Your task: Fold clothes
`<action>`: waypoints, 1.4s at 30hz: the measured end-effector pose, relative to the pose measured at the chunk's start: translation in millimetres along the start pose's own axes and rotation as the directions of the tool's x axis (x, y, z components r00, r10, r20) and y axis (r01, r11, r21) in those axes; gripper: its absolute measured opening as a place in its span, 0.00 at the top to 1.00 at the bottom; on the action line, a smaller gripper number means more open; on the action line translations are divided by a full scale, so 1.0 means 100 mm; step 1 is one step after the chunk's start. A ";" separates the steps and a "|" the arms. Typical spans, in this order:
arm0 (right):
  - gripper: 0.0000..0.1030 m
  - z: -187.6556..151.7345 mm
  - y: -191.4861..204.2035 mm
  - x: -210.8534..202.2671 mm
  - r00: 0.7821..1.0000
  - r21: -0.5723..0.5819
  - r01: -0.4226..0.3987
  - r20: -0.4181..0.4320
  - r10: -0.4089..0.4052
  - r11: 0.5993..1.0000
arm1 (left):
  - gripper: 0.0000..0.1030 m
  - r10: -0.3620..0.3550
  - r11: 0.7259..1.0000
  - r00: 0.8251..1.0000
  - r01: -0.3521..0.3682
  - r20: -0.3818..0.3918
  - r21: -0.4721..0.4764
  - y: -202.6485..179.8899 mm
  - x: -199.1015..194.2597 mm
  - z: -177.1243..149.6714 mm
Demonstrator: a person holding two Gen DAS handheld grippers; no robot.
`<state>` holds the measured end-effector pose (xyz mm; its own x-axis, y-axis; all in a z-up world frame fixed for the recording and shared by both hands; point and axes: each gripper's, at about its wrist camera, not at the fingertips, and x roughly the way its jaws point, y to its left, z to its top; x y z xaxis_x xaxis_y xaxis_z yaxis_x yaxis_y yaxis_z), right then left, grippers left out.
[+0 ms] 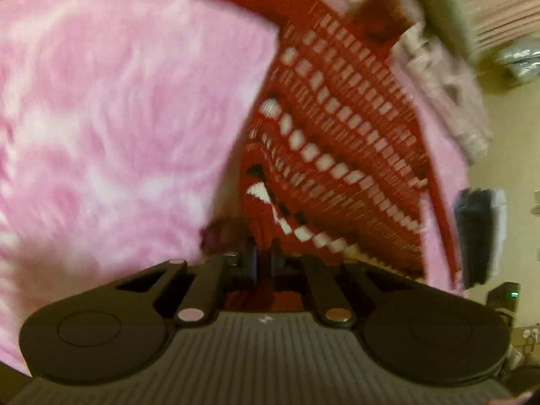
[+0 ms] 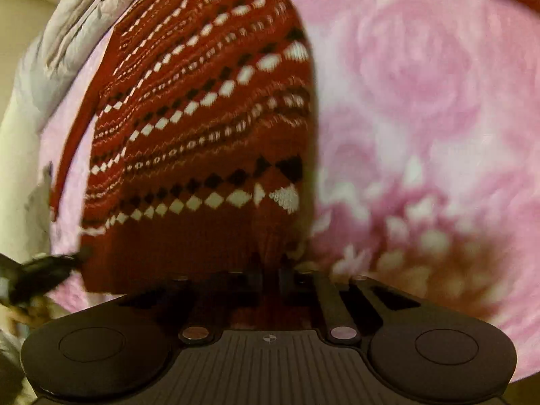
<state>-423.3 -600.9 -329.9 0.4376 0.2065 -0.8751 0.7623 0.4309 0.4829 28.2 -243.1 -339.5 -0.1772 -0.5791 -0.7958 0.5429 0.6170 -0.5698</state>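
Observation:
A red knitted sweater (image 1: 341,155) with white and black diamond bands lies on a pink flowered blanket (image 1: 118,118). In the left wrist view it stretches away to the upper right. My left gripper (image 1: 264,256) is shut on its near ribbed hem, with red knit pinched between the fingers. The right wrist view shows the same sweater (image 2: 202,118) reaching up and left over the blanket (image 2: 422,84). There my right gripper (image 2: 270,271) is shut on the plain red hem edge. Both views are blurred.
A pale puffy garment (image 2: 47,60) lies along the sweater's far side, also seen as a pale garment (image 1: 442,77) in the left wrist view. A dark blurred object (image 2: 37,276) pokes in at the left. Another dark object (image 1: 476,236) stands off the blanket's edge over a cream floor (image 1: 513,155).

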 end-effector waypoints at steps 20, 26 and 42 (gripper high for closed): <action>0.21 0.29 -0.13 -0.33 0.942 0.092 0.274 0.175 -0.287 0.957 | 0.80 0.269 0.951 0.954 -0.242 -0.130 0.194 -0.03 -0.01 0.23; 0.49 1.22 -0.03 -0.35 0.881 0.034 0.253 0.406 -0.245 0.967 | 0.80 0.194 0.948 0.980 -0.200 0.051 0.247 -0.43 0.27 0.98; 0.48 3.35 0.36 0.45 0.889 -0.260 0.189 0.455 -0.053 0.947 | 0.61 0.116 0.904 0.975 -0.182 0.188 0.386 -1.06 1.82 2.91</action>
<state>-216.7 -870.5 -341.6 0.5659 -0.2387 -0.7892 0.6804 0.6758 0.2835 176.7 -569.2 -364.2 0.0442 -0.5930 -0.8040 0.8403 0.4573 -0.2911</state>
